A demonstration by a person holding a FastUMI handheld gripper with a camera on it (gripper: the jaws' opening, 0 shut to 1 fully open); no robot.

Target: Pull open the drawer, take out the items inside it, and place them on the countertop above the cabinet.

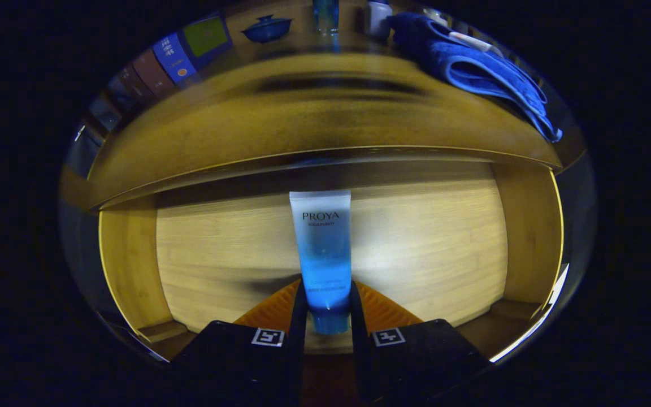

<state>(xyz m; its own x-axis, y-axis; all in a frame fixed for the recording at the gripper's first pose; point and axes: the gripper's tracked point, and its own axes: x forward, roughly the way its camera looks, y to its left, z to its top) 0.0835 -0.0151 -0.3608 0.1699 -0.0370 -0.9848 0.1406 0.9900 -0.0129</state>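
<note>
Looking into the drawer [133,265], I judge the first step done: it stands pulled open under the surface [303,121]. One tube [323,249] lies on the drawer floor at the centre of the frame, its cap end toward me. My hand-held gripper [328,308] is closed down narrow on the tube's lower end, both fingers pressing its sides. What is left, as I judge it, is lifting the tube out and setting it on the surface above, where a folded towel [472,62] lies at upper right and a lidded bowl [267,28] at upper left.
</note>
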